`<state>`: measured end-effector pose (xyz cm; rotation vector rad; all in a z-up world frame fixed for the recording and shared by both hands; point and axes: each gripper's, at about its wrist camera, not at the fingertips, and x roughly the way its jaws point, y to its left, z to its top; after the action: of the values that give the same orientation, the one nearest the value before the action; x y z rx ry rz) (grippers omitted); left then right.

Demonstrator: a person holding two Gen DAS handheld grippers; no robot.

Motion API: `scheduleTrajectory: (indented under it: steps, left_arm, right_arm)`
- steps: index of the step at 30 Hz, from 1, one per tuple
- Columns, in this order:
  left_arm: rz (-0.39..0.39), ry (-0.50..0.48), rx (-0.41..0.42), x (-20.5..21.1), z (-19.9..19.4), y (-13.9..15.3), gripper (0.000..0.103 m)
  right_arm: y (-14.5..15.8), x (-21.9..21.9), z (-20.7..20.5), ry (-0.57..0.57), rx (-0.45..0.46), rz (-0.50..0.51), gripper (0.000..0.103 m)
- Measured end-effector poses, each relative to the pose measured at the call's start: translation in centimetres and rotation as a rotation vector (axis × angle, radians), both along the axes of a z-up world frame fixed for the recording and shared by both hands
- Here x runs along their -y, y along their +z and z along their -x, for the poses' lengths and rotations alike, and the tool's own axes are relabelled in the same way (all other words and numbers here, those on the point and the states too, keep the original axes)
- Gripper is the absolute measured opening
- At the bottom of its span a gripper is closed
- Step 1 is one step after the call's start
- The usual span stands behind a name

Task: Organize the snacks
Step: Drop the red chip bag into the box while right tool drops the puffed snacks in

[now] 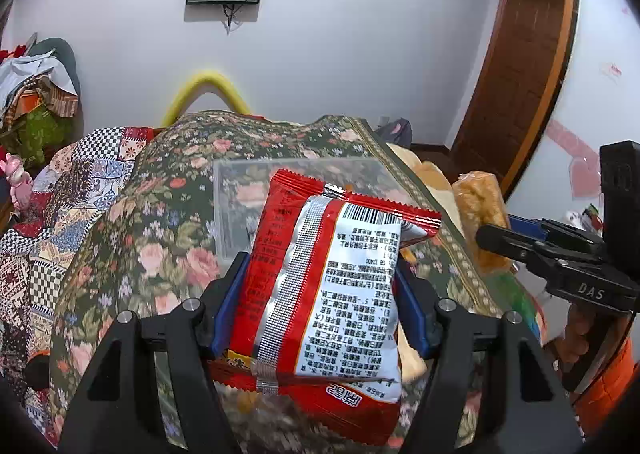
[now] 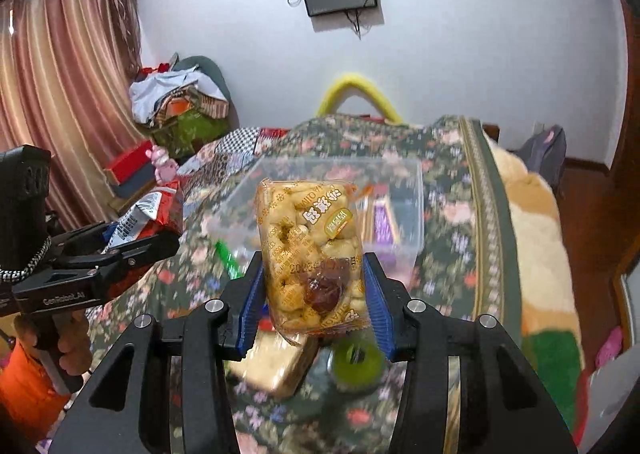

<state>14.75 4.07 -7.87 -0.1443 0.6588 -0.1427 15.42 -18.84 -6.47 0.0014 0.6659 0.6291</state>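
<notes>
Bed (image 1: 168,182) under a floral cover, spread ahead of and below both tools. It carries everything; no bench here.

Clear plastic box (image 2: 416,190) sits on the cover just ahead of both tools, open-topped. Through its wall a purple packet (image 2: 384,226) shows, apparently inside, so sorting looks begun. What else is in it, cannot tell; blur.

Left tool (image 1: 320,282): clamped at middling width on a red and silver snack bag (image 1: 332,294), printed back facing up, held clear of the cover, box beyond its tip.

Right tool (image 2: 316,282): narrow, pads pressing both sides of a clear pack of puffed snack (image 2: 308,250), also held off the cover, box straight ahead.

Still loose below the right tool: a pale wrapped block (image 2: 276,366) and a green round item (image 2: 356,364), both blurred. A green wrapper (image 2: 226,256) lies left of the tool by the box.

Judgement: early to middle. Two packs in transit, neither over the box yet; at least three pieces left on the cover.
</notes>
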Motion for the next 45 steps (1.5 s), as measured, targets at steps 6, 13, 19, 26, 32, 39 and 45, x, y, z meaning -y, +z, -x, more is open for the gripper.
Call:
scheduleTrajectory:
  steps: [6,13,19,26,32,39,45]
  left_arm:
    - [-0.022,0.035,0.015,-1.2,-3.4,0.8,0.067]
    - [-0.043,0.069,0.004,-2.3,-7.5,0.2,0.067]
    - [-0.032,0.079,-0.035,-2.4,-10.9,-1.4,0.067]
    - [-0.057,0.085,-0.093,-2.2,-14.7,-3.4,0.067]
    - [-0.071,0.069,-0.145,-2.3,-17.2,-5.3,0.067]
    - [-0.094,0.053,-0.165,-2.1,-18.6,-6.5,0.067]
    - [-0.031,0.042,-0.193,-2.7,-18.8,-6.6,0.069]
  right_arm:
    - [1.5,-0.4,-2.0,-0.011,0.041,-0.006,0.043]
    - [1.8,-1.9,-4.9,-0.009,0.057,0.004,0.043]
    - [0.3,-4.4,-8.6,0.007,0.007,0.018,0.043]
    - [-2.0,-6.6,-11.8,0.015,-0.048,0.074,0.043]
    - [-4.0,-7.8,-14.2,0.023,-0.100,0.136,0.043]
    - [-5.5,-8.3,-15.7,0.044,-0.146,0.173,0.043]
    - [-5.2,-8.2,-15.7,0.058,-0.163,0.156,0.044]
